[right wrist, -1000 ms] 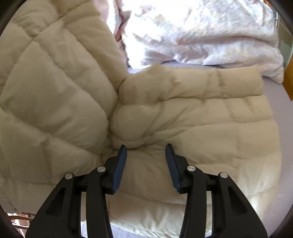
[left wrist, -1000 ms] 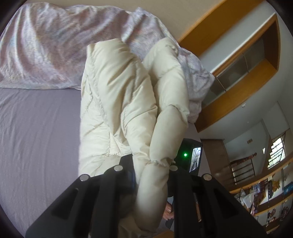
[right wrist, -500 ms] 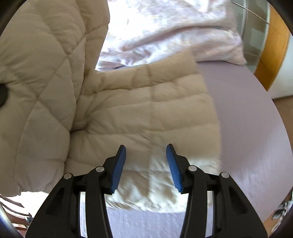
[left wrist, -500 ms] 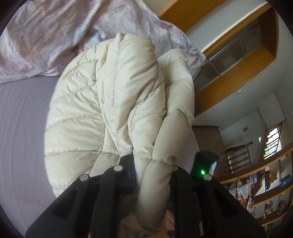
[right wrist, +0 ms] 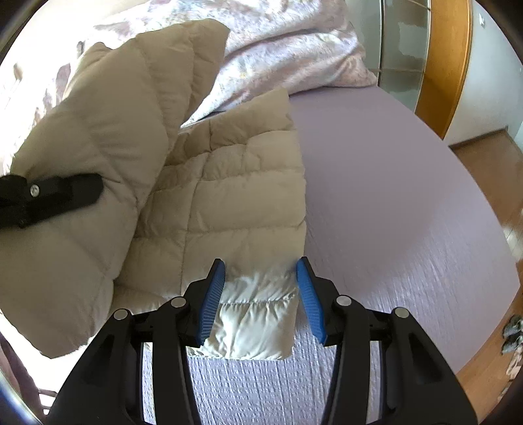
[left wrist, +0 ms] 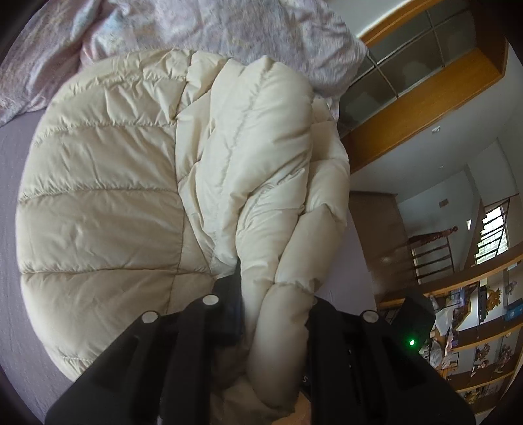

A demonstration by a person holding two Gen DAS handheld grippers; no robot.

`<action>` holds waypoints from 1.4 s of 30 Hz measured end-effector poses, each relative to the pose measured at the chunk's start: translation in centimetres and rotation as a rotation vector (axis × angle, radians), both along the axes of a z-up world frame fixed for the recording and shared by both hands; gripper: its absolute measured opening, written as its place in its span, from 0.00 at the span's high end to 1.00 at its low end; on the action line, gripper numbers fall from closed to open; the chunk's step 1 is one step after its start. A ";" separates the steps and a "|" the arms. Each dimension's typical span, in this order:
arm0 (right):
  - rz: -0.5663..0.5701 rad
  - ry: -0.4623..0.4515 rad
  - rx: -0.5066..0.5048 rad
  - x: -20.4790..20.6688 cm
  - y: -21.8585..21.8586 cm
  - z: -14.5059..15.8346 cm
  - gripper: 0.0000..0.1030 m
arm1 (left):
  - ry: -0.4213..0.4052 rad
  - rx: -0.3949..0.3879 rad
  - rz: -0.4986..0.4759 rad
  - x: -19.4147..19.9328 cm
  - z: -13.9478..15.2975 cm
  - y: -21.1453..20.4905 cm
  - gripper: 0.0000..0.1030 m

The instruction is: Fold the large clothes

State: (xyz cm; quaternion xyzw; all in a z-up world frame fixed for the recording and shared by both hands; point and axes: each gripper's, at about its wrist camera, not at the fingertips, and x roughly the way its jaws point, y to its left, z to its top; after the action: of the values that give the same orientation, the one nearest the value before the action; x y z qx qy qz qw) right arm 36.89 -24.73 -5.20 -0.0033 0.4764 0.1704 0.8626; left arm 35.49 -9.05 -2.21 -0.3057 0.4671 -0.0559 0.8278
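Observation:
A cream quilted puffer jacket (left wrist: 108, 202) lies on the lilac bed sheet (right wrist: 392, 202). My left gripper (left wrist: 274, 314) is shut on a thick fold of the jacket and holds that part lifted above the rest; it shows at the left of the right wrist view (right wrist: 65, 193). My right gripper (right wrist: 261, 278) is open, its blue pads on either side of the jacket's near corner (right wrist: 251, 320), which lies flat on the sheet. The lifted flap (right wrist: 98, 137) hangs over the jacket's left half.
A rumpled pink floral duvet (right wrist: 278, 55) lies at the head of the bed, also in the left wrist view (left wrist: 228, 29). A wooden frame with glass panels (right wrist: 438, 65) stands at the right. Wooden floor (right wrist: 490, 170) lies beyond the bed's right edge.
My left gripper has carried the held fold across, so more of the flat jacket shows. My right gripper has drawn back to the jacket's near corner, still open.

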 end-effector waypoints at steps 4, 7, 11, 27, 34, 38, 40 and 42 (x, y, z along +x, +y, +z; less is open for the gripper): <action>-0.002 0.055 0.044 1.4 -0.2 -1.3 0.62 | 0.007 -0.001 -0.010 0.2 -0.2 -0.3 0.84; -0.005 0.083 0.074 2.2 -0.1 -1.9 0.68 | 0.011 0.003 -0.018 0.2 -0.3 -0.2 0.83; -0.010 0.104 0.093 3.3 -0.2 -2.3 0.69 | 0.026 0.005 -0.051 0.1 -0.3 -1.0 0.78; -0.007 0.120 0.082 5.4 0.2 -3.1 0.68 | -0.050 0.038 -0.083 -2.0 3.7 0.5 0.27; -0.007 0.119 0.078 5.1 0.5 -3.4 0.68 | -0.052 0.154 0.020 -4.8 4.3 4.2 0.27; -0.008 0.122 0.070 4.8 0.7 -3.5 0.68 | -0.024 0.216 0.097 -5.7 3.7 7.3 0.27; -0.010 0.122 0.068 4.8 0.9 -3.6 0.68 | -0.001 0.233 0.141 -5.7 3.3 8.9 0.27; -0.011 0.122 0.066 4.7 0.9 -3.7 0.68 | 0.022 0.239 0.171 -5.7 2.8 10.1 0.27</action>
State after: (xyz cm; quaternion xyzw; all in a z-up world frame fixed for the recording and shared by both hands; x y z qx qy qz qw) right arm 41.59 -23.84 -8.92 0.0383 0.5224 0.1811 0.8324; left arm 29.78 1.02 0.59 -0.2444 0.4518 0.0742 0.8548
